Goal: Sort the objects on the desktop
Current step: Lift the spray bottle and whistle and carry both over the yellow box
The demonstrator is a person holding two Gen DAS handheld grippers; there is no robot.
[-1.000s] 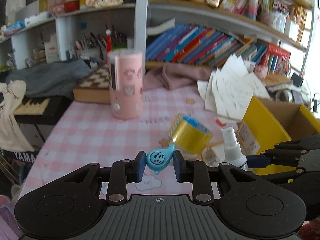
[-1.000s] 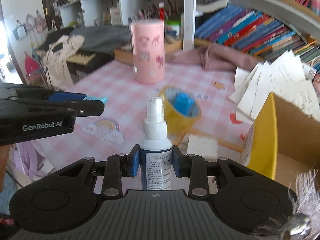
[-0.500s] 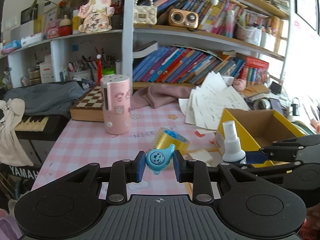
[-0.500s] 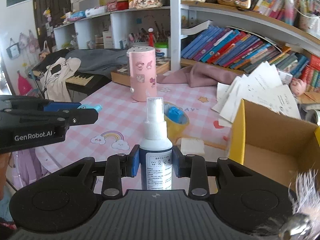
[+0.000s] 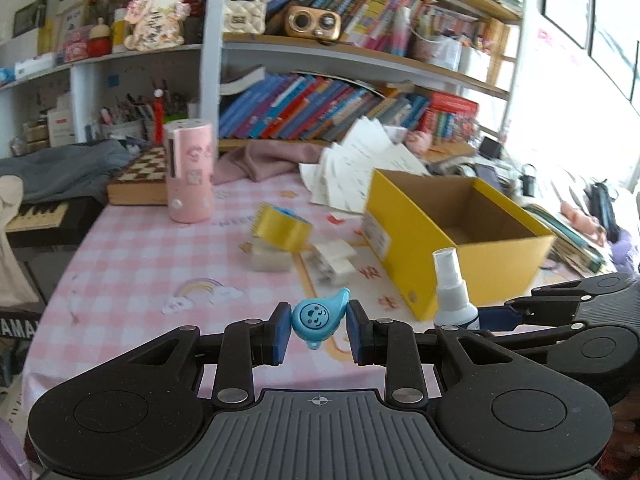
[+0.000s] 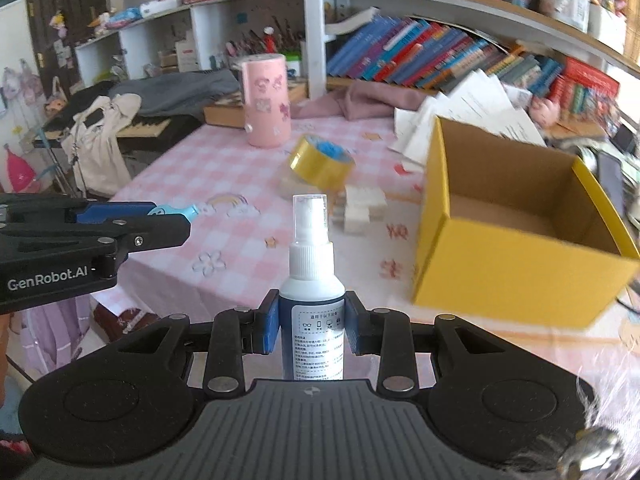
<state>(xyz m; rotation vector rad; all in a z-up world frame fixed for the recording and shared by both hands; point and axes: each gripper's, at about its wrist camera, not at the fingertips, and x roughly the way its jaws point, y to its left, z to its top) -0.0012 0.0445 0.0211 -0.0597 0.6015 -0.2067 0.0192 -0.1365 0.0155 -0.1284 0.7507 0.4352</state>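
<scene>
We log: left tool (image 5: 319, 328) clamped on blue charm (image 5: 318, 317), right tool (image 6: 311, 322) clamped on spray bottle (image 6: 312, 300), both above desk (image 5: 132, 264) near edge; yellow box (image 6: 516, 240) at right edge.
</scene>
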